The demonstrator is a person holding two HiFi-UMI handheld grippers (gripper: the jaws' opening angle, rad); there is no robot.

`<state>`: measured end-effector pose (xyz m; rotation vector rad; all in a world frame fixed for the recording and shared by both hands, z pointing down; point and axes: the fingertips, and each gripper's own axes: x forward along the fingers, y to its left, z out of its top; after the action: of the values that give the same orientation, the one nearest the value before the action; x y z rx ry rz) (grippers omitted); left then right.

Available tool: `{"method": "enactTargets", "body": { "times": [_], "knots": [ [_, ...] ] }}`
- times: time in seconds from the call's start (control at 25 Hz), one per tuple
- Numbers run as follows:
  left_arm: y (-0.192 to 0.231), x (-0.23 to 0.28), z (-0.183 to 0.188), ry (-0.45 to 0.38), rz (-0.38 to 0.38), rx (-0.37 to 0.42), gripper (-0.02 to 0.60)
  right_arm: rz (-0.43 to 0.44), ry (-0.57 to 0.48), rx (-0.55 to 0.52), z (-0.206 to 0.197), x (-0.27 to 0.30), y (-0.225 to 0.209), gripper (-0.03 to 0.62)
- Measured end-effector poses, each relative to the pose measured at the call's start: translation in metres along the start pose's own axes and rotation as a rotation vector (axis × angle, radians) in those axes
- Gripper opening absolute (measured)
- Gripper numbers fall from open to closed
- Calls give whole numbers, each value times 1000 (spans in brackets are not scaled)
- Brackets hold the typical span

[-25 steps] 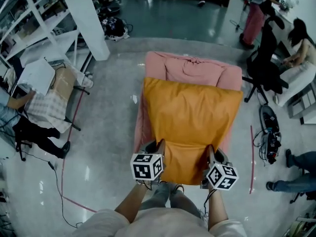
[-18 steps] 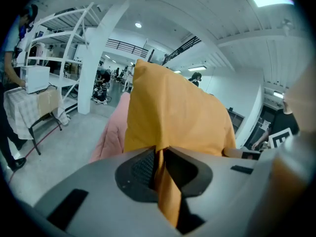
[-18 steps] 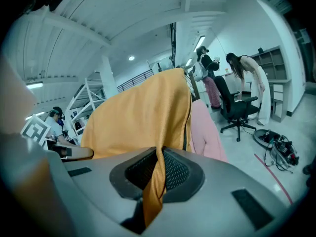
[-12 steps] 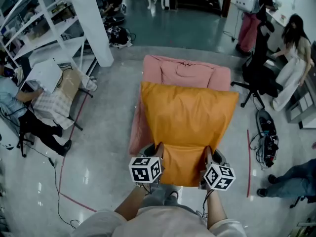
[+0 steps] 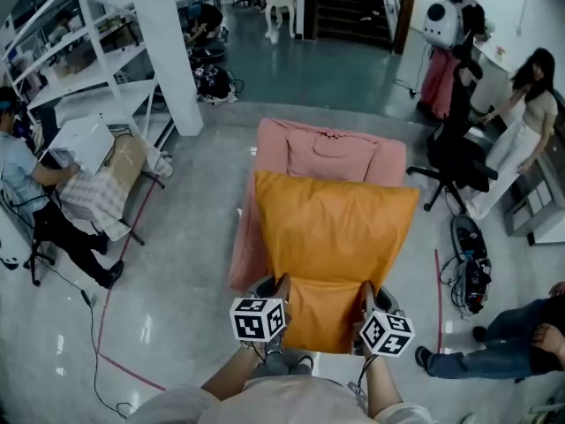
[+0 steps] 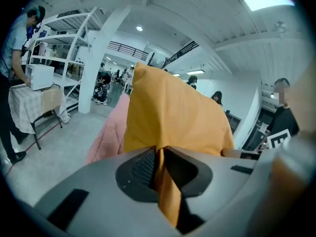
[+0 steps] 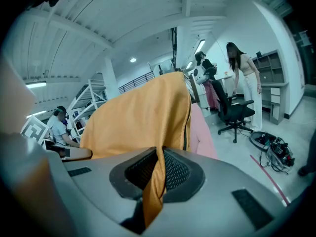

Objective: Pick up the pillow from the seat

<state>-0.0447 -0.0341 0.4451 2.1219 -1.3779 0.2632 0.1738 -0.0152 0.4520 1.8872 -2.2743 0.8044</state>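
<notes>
A big orange pillow hangs lifted in front of me, held by its near edge. My left gripper is shut on the pillow's near left corner, the fabric pinched between its pads. My right gripper is shut on the near right corner, with a fold of cloth squeezed in its jaws. Beyond and below the pillow stands the pink seat, its back cushion showing above the pillow's far edge. The pillow fills the middle of both gripper views.
A black office chair stands right of the seat, with people near it. A white pillar and shelving stand at the left, by a seated person at a small table. Cables and gear lie on the floor at right.
The pillow has stayed in both grippers. The view has tilted up a little, so the seat and pillow sit slightly lower and more of the room behind shows.
</notes>
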Motion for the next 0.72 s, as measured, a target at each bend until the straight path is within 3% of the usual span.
{"method": "enactTargets", "body": {
  "times": [0.72],
  "knots": [
    [13, -17, -2, 0, -5, 3, 49, -9, -4, -11, -9, -6, 19, 44]
  ]
}}
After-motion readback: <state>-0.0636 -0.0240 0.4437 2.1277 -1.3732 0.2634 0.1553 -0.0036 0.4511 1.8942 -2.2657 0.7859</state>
